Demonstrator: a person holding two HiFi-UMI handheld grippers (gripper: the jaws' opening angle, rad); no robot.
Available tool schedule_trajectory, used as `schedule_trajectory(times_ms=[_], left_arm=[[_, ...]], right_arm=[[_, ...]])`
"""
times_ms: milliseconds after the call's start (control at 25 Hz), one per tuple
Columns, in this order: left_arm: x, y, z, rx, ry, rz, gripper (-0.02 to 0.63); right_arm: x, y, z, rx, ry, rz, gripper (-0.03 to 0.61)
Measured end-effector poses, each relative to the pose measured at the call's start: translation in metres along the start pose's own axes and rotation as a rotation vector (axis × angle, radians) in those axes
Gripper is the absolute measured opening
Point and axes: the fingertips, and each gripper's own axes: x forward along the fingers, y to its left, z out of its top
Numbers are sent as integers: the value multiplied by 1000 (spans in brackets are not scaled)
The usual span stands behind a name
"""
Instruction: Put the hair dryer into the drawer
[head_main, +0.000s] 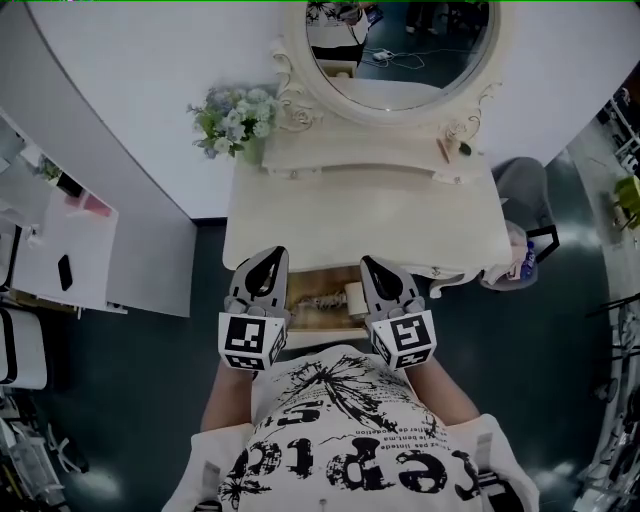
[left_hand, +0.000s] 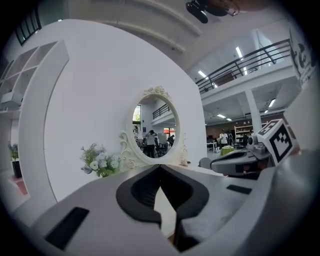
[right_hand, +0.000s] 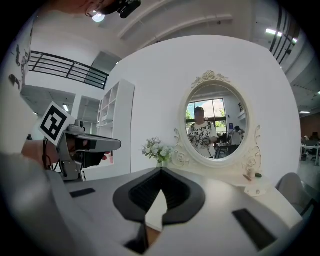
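Note:
A cream dressing table (head_main: 350, 215) stands in front of me, and its drawer (head_main: 300, 318) is pulled out under the front edge. Inside the drawer lies a pale object with a coiled cord (head_main: 330, 300); I cannot tell for sure that it is the hair dryer. My left gripper (head_main: 270, 256) hovers above the drawer's left side, jaws shut and empty, its tips (left_hand: 160, 166) meeting. My right gripper (head_main: 370, 263) hovers over the drawer's right side, also shut with nothing in it, its tips (right_hand: 161, 170) together. Each gripper shows in the other's view: the right gripper (left_hand: 250, 160) and the left gripper (right_hand: 85, 145).
An oval mirror (head_main: 400, 45) rises at the back of the table, with a bunch of flowers (head_main: 235, 120) at its left and small items (head_main: 455, 150) at its right. A grey chair (head_main: 520, 190) stands right of the table. White shelving (head_main: 60, 240) is at the left.

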Motion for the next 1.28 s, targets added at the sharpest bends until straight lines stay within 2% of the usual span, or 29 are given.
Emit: schedule_trajectory(times_ms=[480, 720, 1280], left_arm=[[1, -2, 5, -11, -27, -4, 21], [1, 5, 6, -19, -31, 27, 21], [5, -3, 7, -23, -45, 26, 21]], right_arm=[[4, 4, 8, -13, -9, 12, 17], [4, 2, 10, -21, -6, 11, 17], [1, -10, 8, -11, -13, -18, 17]])
